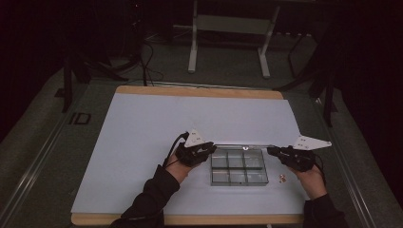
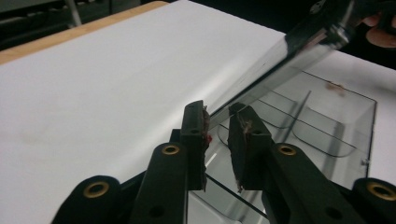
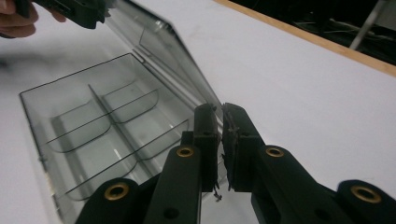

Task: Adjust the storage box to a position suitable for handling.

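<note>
We see a clear plastic box (image 1: 236, 167) with six compartments lying on the white sheet (image 1: 142, 128) near the table's (image 1: 199, 91) near right part. Its lid (image 2: 275, 74) stands raised on the far side. Our left gripper (image 1: 212, 148) is at the lid's left corner, its jaws narrowly apart around the lid's edge; we cannot tell whether they pinch it. Our right gripper (image 1: 271, 150) is at the lid's right corner, jaws closed on the lid. A small reddish object (image 1: 282, 178) lies just right of the box.
</note>
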Tool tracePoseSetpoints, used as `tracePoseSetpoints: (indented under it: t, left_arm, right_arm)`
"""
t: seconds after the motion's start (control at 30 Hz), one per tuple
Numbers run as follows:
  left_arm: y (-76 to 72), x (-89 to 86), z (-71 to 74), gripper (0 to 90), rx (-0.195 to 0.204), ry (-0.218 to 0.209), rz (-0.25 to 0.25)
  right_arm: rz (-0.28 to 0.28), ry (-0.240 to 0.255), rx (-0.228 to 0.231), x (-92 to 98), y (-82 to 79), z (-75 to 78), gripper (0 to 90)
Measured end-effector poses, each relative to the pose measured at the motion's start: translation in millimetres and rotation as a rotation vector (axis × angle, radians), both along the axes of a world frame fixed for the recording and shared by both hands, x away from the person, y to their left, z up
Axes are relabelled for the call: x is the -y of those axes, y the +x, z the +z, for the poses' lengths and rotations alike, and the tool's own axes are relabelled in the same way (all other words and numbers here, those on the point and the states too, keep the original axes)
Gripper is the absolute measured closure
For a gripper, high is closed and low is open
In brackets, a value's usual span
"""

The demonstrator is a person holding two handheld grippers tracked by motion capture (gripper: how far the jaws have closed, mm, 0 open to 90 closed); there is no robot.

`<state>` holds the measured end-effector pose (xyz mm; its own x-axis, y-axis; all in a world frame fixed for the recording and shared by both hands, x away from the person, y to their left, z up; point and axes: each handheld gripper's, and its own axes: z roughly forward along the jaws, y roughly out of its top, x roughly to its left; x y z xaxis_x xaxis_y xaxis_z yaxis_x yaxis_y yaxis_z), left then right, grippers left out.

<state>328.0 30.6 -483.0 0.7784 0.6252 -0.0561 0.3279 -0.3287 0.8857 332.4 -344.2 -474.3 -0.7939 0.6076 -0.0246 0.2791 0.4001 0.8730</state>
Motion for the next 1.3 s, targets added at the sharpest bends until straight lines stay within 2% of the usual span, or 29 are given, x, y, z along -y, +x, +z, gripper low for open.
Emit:
tracePoseSetpoints:
  t: [0.37, 0.47, 0.6, 0.7, 0.83, 1.17, 1.3]
  left_arm:
    - [10.0, 0.1, 2.4, 81.2, -0.002, -0.013, 0.027]
    - [14.2, -0.3, 2.4, 81.3, -0.014, -0.028, 0.034]
    - [18.3, 1.6, 2.6, 81.3, -0.004, -0.027, 0.048]
    - [21.3, 2.9, 1.9, 81.2, 0.003, -0.027, 0.055]
    - [26.4, 3.6, 1.1, 81.1, -0.01, -0.036, 0.059]
    - [37.0, 4.1, -1.1, 80.5, -0.045, -0.052, 0.057]
    - [40.3, 5.3, -3.0, 79.3, -0.054, -0.045, 0.058]
  right_arm:
    - [-0.046, -0.002, 0.012, -4.7, 9.0, 4.6, 86.0]
    - [-0.053, -0.004, 0.011, -5.5, 12.6, 5.5, 86.4]
    - [-0.07, -0.027, 0.02, -9.3, 16.8, 8.5, 86.5]
    - [-0.081, -0.026, 0.018, -10.8, 20.1, 8.9, 86.4]
    - [-0.091, -0.01, 0.009, -11.3, 24.9, 7.7, 86.3]
    - [-0.1, -0.026, -0.011, -15.1, 35.4, 6.9, 84.2]
    - [-0.106, -0.026, -0.019, -16.4, 38.9, 5.8, 83.6]
